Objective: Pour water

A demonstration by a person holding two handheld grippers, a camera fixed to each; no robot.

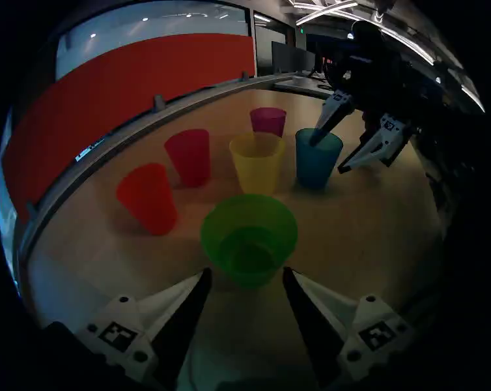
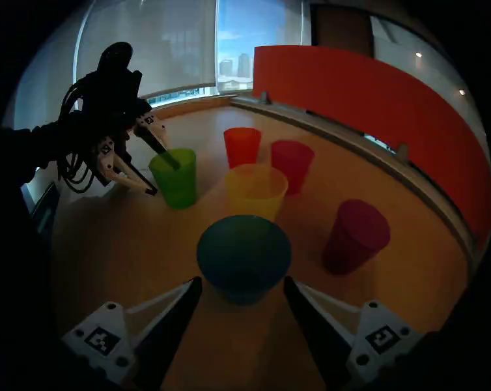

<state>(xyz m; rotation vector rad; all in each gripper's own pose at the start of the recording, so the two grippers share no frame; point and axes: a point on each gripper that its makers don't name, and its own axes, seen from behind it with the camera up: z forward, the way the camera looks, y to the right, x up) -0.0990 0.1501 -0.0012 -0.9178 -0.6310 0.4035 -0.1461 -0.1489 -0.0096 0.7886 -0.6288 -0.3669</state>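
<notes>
Dim fisheye pictures, bright window (image 2: 239,62), edges bowed and dark.

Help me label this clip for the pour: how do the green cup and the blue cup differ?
The green cup stands between the left gripper's fingers; the blue cup between the right gripper's fingers. The green cup looks translucent, the blue cup darker. Next to the green cup stands the orange-red cup; next to the blue cup, the purple cup. Both stand upright on the wooden table, fingers open.
</notes>
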